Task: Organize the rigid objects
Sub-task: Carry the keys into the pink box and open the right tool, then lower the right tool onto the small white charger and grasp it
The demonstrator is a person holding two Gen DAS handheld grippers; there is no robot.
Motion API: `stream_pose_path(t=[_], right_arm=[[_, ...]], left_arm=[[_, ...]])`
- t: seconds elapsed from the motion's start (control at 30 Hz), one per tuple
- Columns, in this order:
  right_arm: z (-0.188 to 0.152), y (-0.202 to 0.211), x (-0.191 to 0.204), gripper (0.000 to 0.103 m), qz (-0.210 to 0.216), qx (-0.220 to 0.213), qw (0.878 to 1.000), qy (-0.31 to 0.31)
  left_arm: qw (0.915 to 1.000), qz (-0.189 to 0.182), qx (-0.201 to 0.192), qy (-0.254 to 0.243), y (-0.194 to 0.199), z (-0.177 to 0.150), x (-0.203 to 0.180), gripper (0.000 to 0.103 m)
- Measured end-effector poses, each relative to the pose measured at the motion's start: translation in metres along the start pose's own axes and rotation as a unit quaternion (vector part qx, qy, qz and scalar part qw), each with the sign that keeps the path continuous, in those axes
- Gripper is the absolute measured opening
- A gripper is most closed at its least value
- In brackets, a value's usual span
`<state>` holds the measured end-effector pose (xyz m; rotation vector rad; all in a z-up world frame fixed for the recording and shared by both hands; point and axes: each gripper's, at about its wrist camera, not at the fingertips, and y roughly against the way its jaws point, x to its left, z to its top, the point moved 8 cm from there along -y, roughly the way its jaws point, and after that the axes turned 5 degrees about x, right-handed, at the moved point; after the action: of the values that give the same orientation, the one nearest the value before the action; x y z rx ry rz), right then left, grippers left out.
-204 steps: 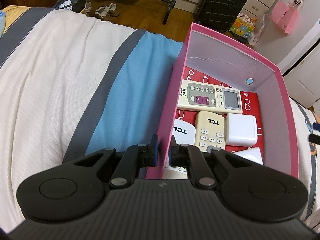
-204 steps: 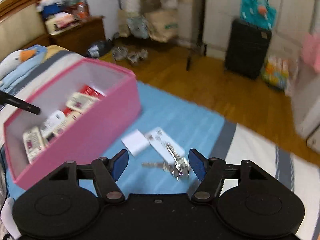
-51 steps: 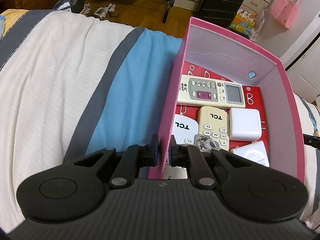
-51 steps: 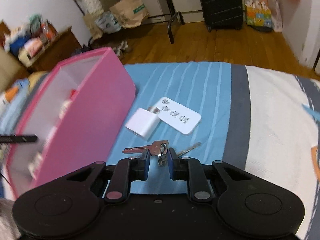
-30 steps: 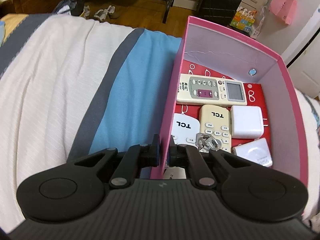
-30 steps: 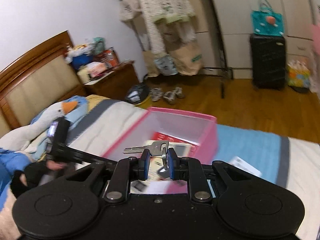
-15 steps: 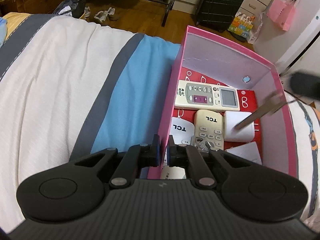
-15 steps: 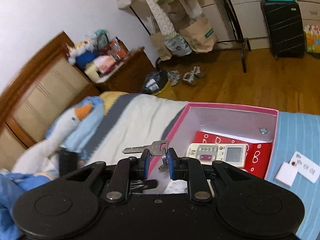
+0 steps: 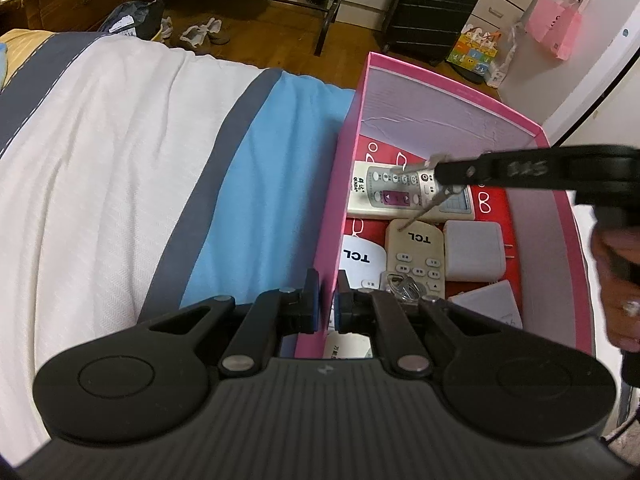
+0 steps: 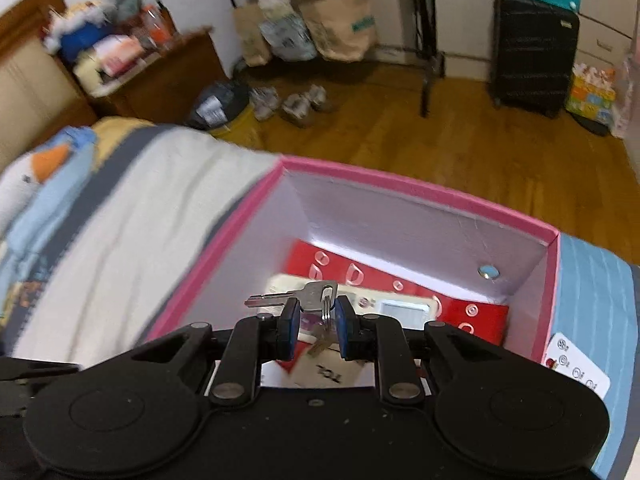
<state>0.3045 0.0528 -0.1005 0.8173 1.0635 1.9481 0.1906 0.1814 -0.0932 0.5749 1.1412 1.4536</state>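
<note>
My left claw is clenched on the near-left wall of the pink box, one finger outside against the pink card, the other inside. The box sits on the bed, on the blue stripe of the cover.

My right claw is clamped on a bunch of keys. It grips the ring: one silver key sticks out to the left above the fingertips, and another hangs below between them. In the left wrist view this claw reaches in from the right over the box, with the keys dangling above the things inside, touching none of them as far as I can tell.

Inside the box, on its red floor, a long grey remote with a small screen lies across the far part. Nearer to me stand a cream remote marked TCL and a white remote with the same letters, side by side. A white charger lies just right of the cream remote, and a second white block lies nearer still. Another set of keys rests on the near end of the cream remote.

In the right wrist view a white card-like remote lies on the bed just outside the right wall of the box.
</note>
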Motion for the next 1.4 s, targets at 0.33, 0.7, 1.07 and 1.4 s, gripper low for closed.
stream_pose_path(t=[0.33,0.7,1.07,1.4], right_arm=[[-0.013,0.08,-0.033,0.041,-0.003,-0.049,0.999,-0.001],[-0.058,0.183,-0.099,0.045,-0.015,-0.083,0.995,0.059],[-0.089,0.124,-0.16,0.047,-0.022,-0.109,0.992,0.066],[-0.086,0.059,-0.162,0.048,0.01,-0.078,0.996,0.052]], left_arm=[[0.9993,0.018,-0.005,-0.031,0.001,-0.001,-0.007,0.005],[0.998,0.034,-0.005,-0.054,0.003,-0.003,-0.015,0.008],[0.9968,0.047,-0.011,-0.063,0.005,-0.005,-0.017,0.009],[0.9961,0.052,-0.011,-0.071,0.005,-0.008,-0.017,0.009]])
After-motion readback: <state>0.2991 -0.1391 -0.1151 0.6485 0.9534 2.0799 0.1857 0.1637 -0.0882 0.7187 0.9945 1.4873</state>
